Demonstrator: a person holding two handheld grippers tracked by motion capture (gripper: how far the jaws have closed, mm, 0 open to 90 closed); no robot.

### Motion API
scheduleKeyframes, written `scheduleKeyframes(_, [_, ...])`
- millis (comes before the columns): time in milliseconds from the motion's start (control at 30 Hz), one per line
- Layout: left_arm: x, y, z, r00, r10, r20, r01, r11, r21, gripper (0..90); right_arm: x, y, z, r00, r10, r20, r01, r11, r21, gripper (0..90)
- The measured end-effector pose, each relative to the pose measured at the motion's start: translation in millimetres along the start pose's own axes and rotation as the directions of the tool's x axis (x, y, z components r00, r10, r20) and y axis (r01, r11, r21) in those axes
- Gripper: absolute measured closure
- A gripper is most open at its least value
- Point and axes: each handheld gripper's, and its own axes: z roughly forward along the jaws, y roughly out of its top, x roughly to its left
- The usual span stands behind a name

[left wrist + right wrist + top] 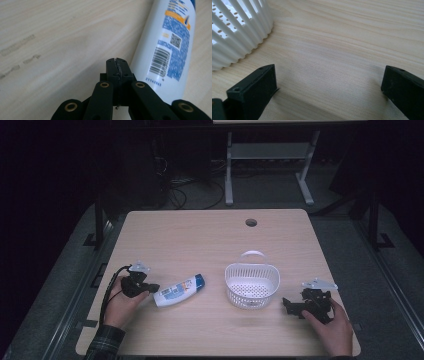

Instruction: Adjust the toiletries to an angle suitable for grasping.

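A white shampoo bottle (179, 290) with a blue cap lies on its side on the wooden table, left of centre. My left gripper (150, 288) sits just left of the bottle's base, its jaws pressed together with nothing between them. In the left gripper view the gripper's tip (117, 63) rests beside the bottle (167, 50), whose barcode label faces up. A white slatted basket (251, 285) with a handle stands right of centre. My right gripper (288, 304) rests on the table right of the basket, open and empty; its jaws stand wide apart beside the basket wall (239, 32).
The tabletop (200, 240) has a round cable hole (251, 222) near its far edge. A white desk frame (270, 160) and cables stand on the dark floor beyond. Bare wood lies in front of and behind the bottle and basket.
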Motion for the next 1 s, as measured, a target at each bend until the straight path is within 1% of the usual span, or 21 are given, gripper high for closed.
scheduleKeyframes(267, [-9.6,-10.8,-5.1,0.9999,0.006,0.014,-0.006,1.0,0.005,90.0,0.1,-0.1,-0.1,1.0,0.0,0.0,0.0,1.0,0.0,0.0])
scheduleKeyframes(333, [-13.7,-14.0,-6.4,0.9997,0.006,0.022,-0.007,1.0,0.004,90.0,0.1,0.0,-0.1,1.0,0.0,0.0,0.0,1.0,0.0,0.0])
scheduleKeyframes(367, [-14.5,-14.4,-7.4,0.9997,0.013,0.022,-0.014,0.9999,0.006,90.0,0.1,-0.1,-0.1,1.0,0.0,0.0,0.0,1.0,0.0,0.0])
scheduleKeyframes(567, [-21.8,-17.6,-9.9,0.9991,0.019,0.037,-0.019,0.9998,0.002,90.0,0.1,0.0,-0.1,1.0,0.0,0.0,0.0,1.0,0.0,0.0])
scheduleKeyframes(633, [-26.4,-19.5,-11.0,0.9984,0.033,0.046,-0.034,0.9994,0.006,90.0,0.1,0.0,-0.1,1.0,0.0,0.0,0.0,1.0,0.0,0.0])
scheduleKeyframes(700, [-27.8,-19.9,-11.1,0.9983,0.031,0.049,-0.031,0.9995,0.005,90.0,0.1,-0.1,-0.1,1.0,0.0,0.0,0.0,1.0,0.0,0.0])
scheduleKeyframes(733, [-30.8,-20.9,-11.5,0.9978,0.037,0.056,-0.037,0.9993,0.008,90.0,0.1,-0.1,-0.1,1.0,0.0,0.0,0.0,1.0,0.0,0.0])
scheduleKeyframes(800, [-34.3,-22.1,-11.8,0.9974,0.037,0.061,-0.037,0.9993,0.007,90.0,0.1,-0.1,-0.1,1.0,0.0,0.0,0.0,1.0,0.0,0.0])
scheduleKeyframes(867, [-35.7,-22.7,-11.9,0.997,0.042,0.065,-0.042,0.9991,0.007,90.0,0.1,-0.1,-0.1,1.0,0.0,0.001,0.0,1.0,0.0,0.0])
scheduleKeyframes(900, [-39.6,-24.7,-11.9,0.9965,0.043,0.072,-0.044,0.999,0.009,90.0,0.2,-0.1,-0.1,1.0,0.0,0.001,0.0,1.0,0.0,0.0])
scheduleKeyframes(1000, [-44.1,-26.5,-12.6,0.9958,0.051,0.077,-0.052,0.9985,0.017,90.0,0.2,-0.1,-0.1,1.0,0.0,0.001,0.0,1.0,0.0,0.0])
